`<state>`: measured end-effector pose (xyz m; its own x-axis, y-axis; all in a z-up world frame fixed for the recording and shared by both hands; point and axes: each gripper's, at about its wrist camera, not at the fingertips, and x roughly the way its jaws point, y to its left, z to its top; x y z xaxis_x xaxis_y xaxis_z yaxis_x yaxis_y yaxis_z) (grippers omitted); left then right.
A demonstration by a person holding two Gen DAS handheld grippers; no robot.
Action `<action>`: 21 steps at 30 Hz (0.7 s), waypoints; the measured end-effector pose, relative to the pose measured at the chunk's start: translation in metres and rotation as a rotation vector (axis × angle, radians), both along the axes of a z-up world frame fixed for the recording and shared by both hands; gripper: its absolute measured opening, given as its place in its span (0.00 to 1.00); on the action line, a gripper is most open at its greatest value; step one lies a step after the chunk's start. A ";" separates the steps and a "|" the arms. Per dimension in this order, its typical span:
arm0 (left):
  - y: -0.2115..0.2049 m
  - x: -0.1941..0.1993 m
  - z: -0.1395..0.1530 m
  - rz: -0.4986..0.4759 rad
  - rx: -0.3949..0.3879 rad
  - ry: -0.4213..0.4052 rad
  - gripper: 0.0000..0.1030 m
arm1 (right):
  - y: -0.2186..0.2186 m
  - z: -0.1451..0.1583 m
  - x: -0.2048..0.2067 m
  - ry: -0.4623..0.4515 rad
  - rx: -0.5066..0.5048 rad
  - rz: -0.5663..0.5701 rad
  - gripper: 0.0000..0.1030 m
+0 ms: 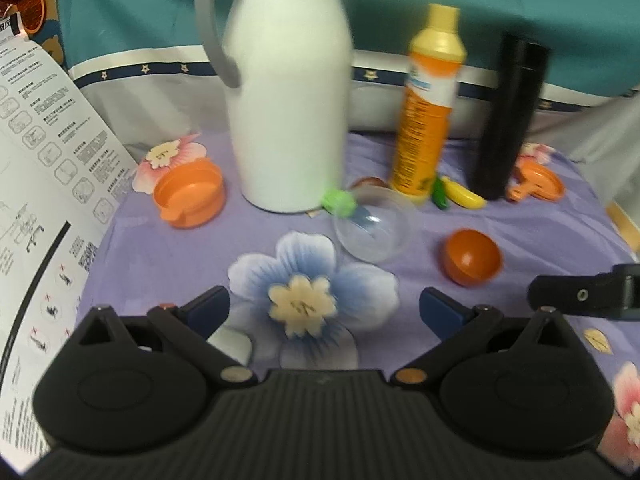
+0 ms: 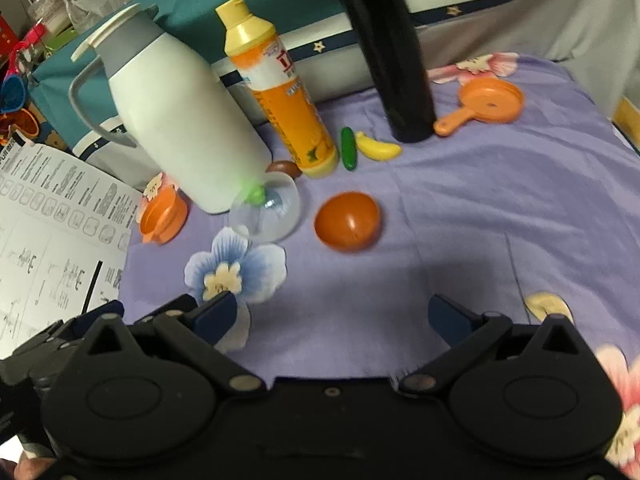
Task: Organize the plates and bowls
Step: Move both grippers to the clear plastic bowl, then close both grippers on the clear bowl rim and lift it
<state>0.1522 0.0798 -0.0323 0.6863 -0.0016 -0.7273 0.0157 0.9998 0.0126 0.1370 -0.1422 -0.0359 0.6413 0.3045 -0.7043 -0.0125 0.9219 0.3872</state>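
Hovering over the purple floral cloth [image 2: 480, 220], both grippers were empty, fingers spread wide. Left gripper [image 1: 324, 308] sat low above the blue flower print; right gripper [image 2: 332, 312] hung over bare cloth, its fingers released, nothing between them. From the left wrist view, a black part of the right gripper showed at the right edge.

Landmark: white jug [image 1: 288, 96], standing upright at the back of the cloth.

- Clear bowl [image 1: 374, 226]: just in front of the jug's base and to its right, tipped on its side, mouth turned up and toward the grippers. A green toy piece [image 1: 340, 202] sat at its rim, against the jug.
- Orange bowl [image 1: 472, 258]: further right of the jug, apart from the clear bowl, tilted, mouth facing the cameras.
- Orange cup [image 1: 190, 194]: left of the jug's base, upright, mouth up.
- Orange pan [image 2: 486, 104]: far right of the jug, past the black flask [image 2: 390, 52], lying flat, handle pointing toward the flask's base.
- Orange bottle [image 1: 430, 108], toy cucumber [image 2: 349, 148] and toy banana [image 2: 376, 146]: between jug and flask.
- Printed sheet [image 1: 44, 184]: left of the jug.
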 end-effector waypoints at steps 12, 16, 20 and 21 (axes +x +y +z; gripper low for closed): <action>0.003 0.080 -0.035 0.061 -0.005 0.016 1.00 | 0.023 -0.007 0.100 -0.027 0.010 0.008 0.97; -0.003 0.094 -0.046 0.050 -0.022 0.029 0.98 | 0.031 -0.018 0.129 -0.010 0.015 0.010 0.88; -0.005 0.104 -0.057 0.048 -0.049 0.043 0.92 | 0.037 -0.030 0.147 0.002 0.019 0.025 0.73; -0.005 0.105 -0.059 0.048 -0.059 0.046 0.90 | 0.039 -0.032 0.152 0.004 0.020 0.032 0.69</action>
